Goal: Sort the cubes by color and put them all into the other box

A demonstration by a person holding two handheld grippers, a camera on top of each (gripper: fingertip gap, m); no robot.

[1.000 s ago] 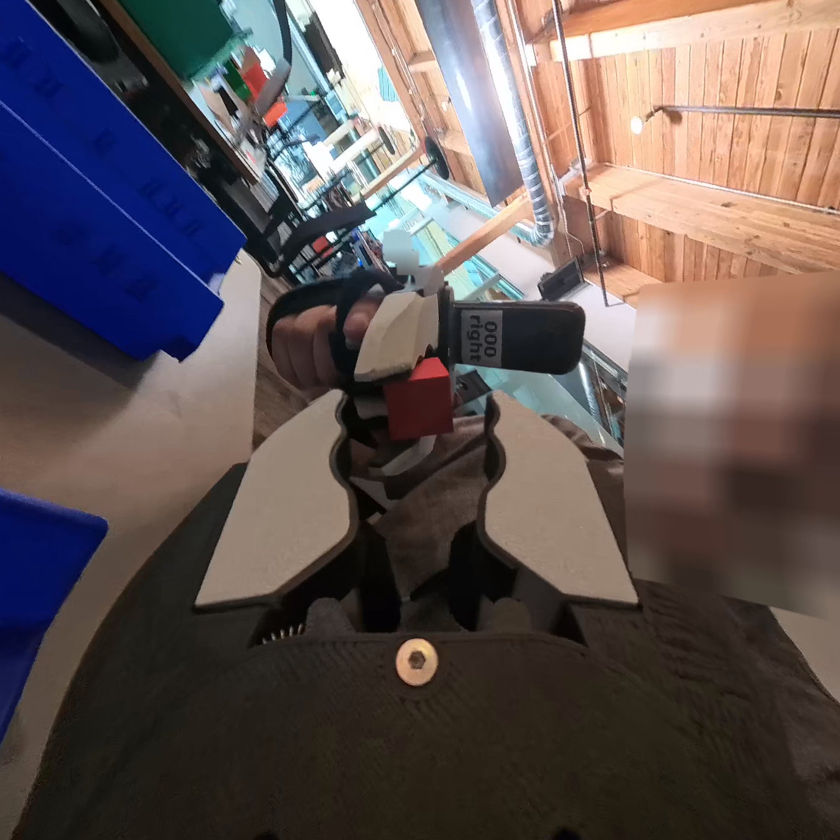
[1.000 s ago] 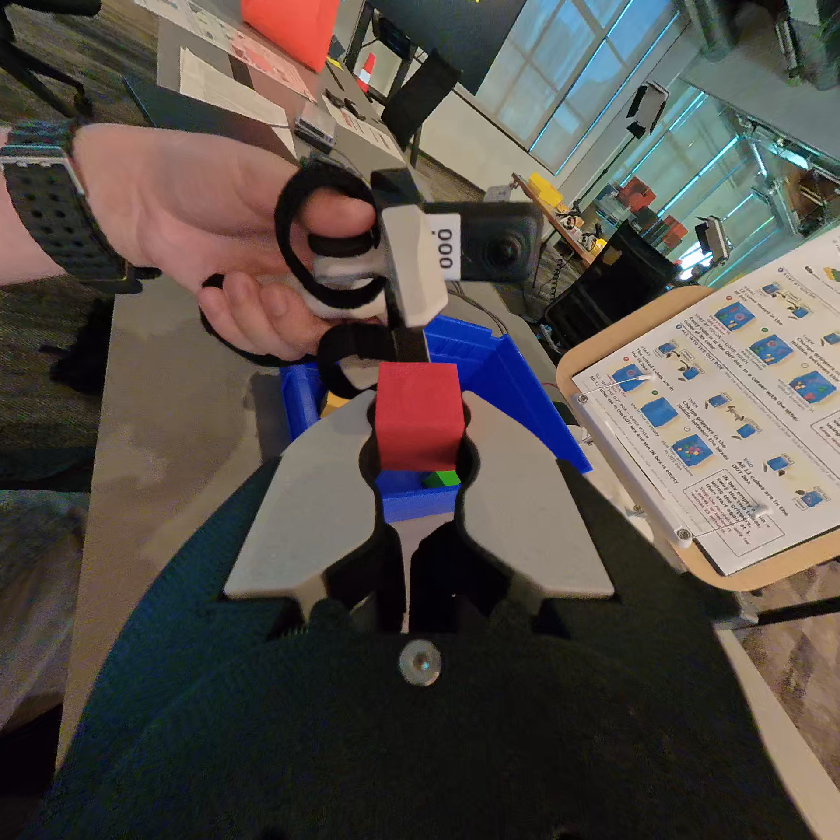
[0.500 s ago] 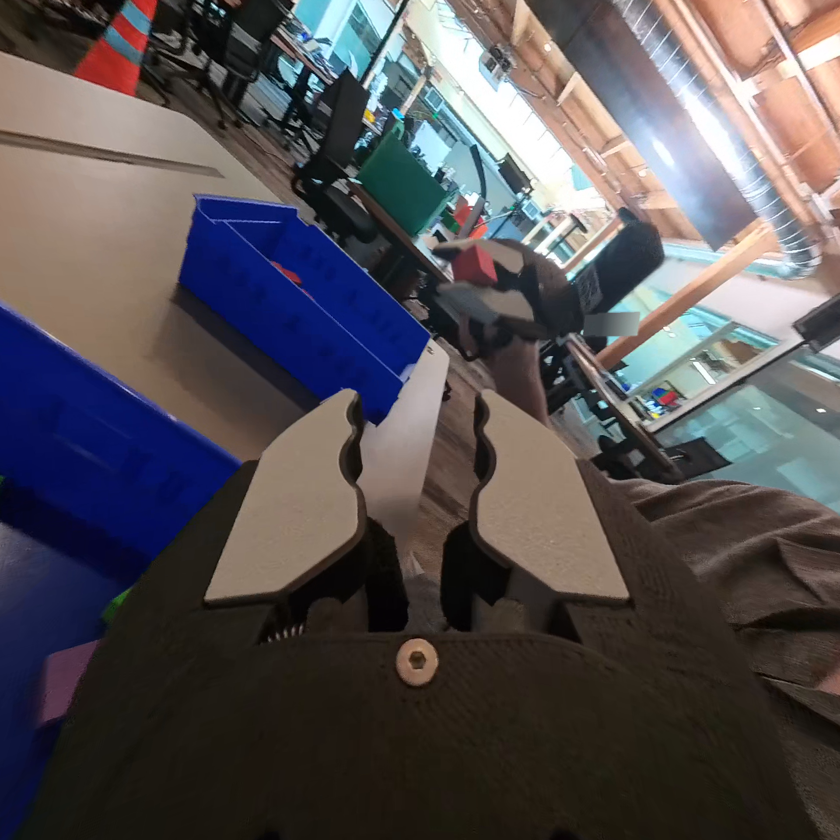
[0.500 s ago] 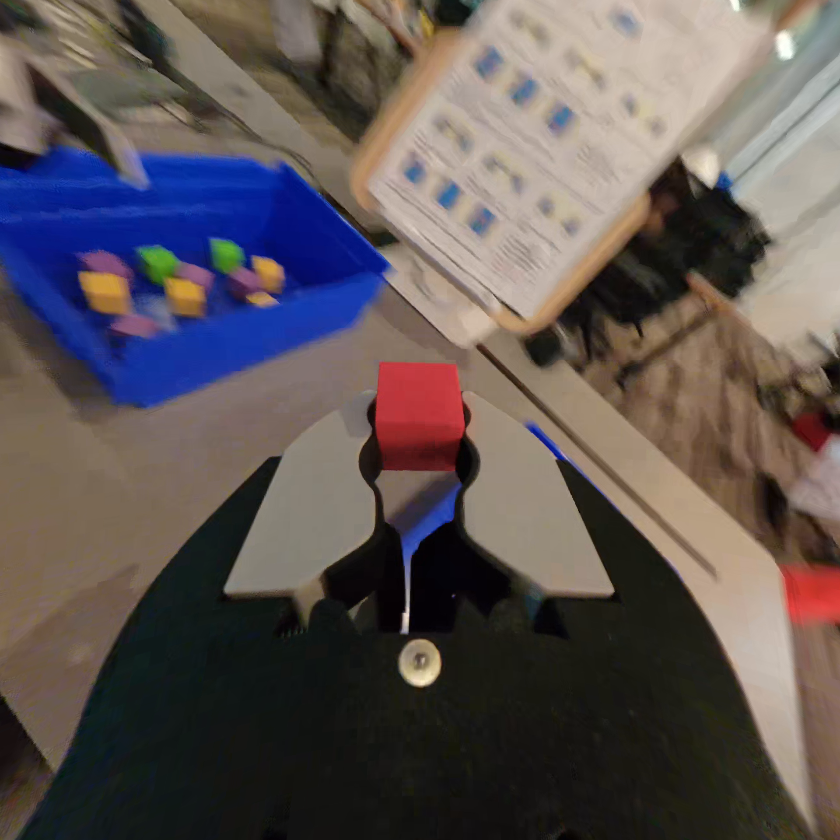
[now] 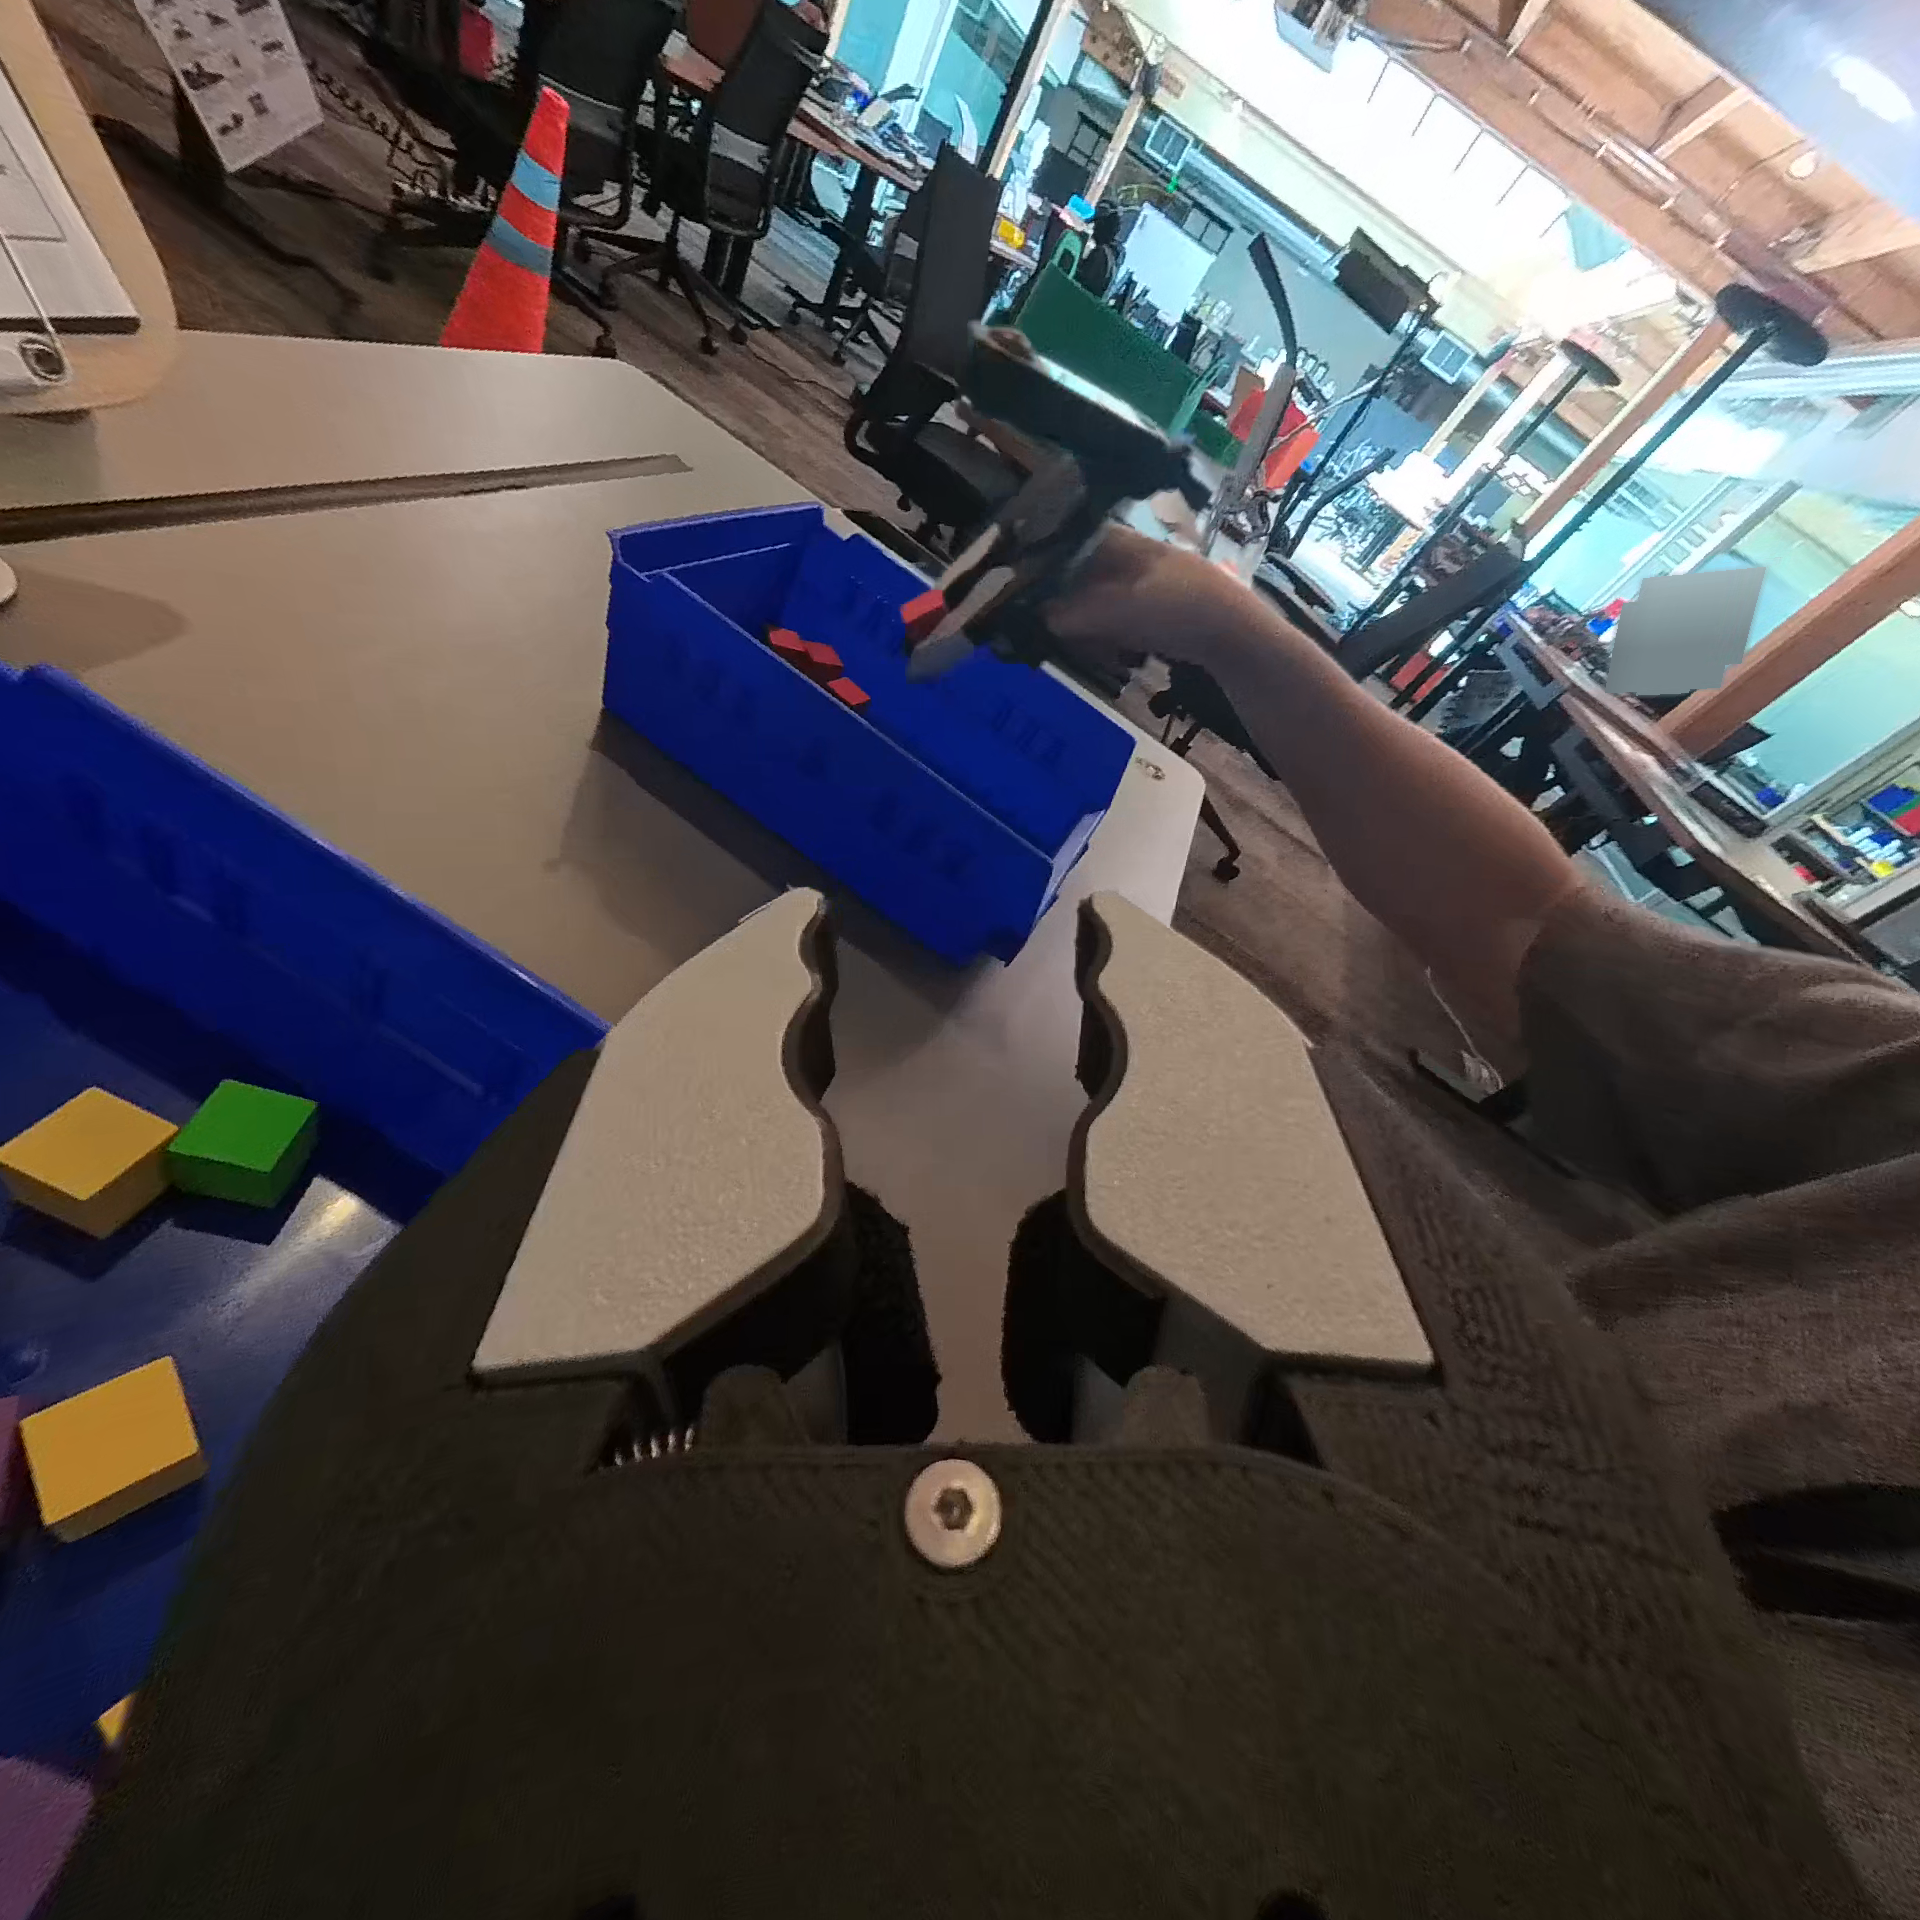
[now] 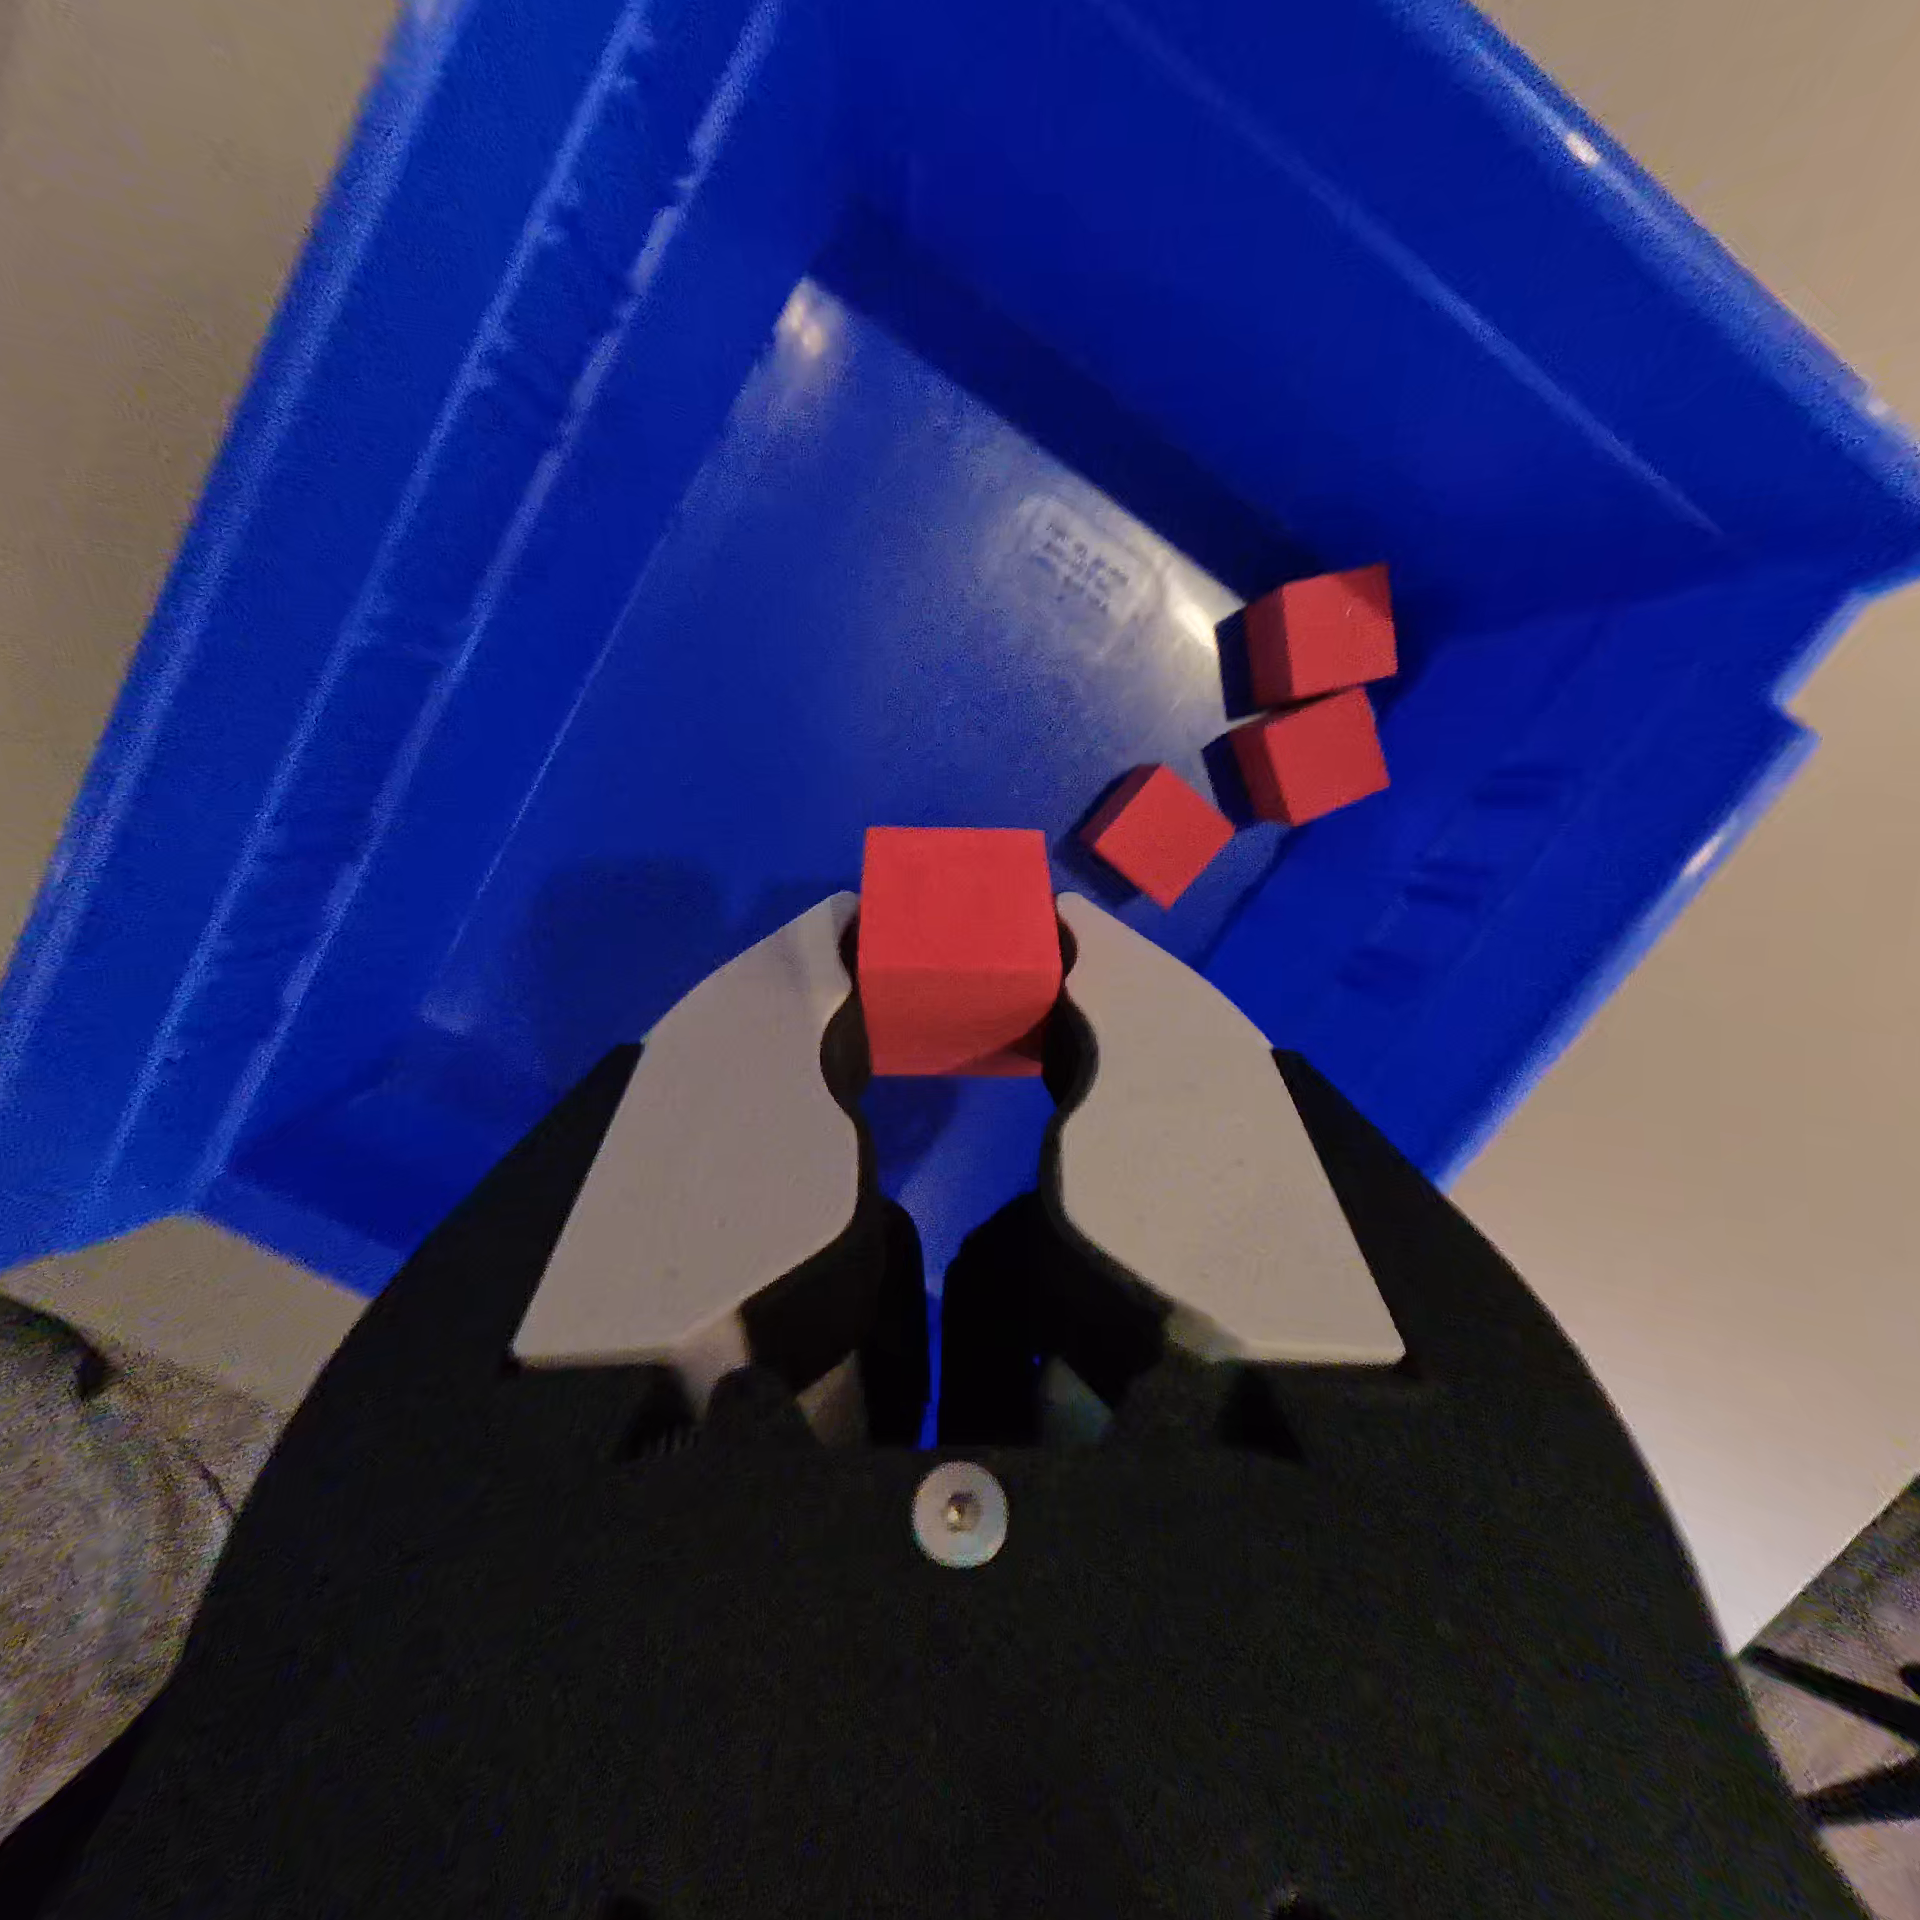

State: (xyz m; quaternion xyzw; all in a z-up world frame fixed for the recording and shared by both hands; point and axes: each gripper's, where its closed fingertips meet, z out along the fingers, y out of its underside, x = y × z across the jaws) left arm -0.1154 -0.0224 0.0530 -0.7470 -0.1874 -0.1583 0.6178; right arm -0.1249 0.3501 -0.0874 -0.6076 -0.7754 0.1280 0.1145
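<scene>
The right gripper clenches a red cube above a blue bin, three red cubes at two o'clock. Embossed marks on the bin floor are unreadable. The left gripper gapes, grasping nothing.

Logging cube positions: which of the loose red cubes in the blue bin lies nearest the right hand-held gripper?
The tilted red foam cube, lowest of the three and apart from the touching pair by the corner.
</scene>
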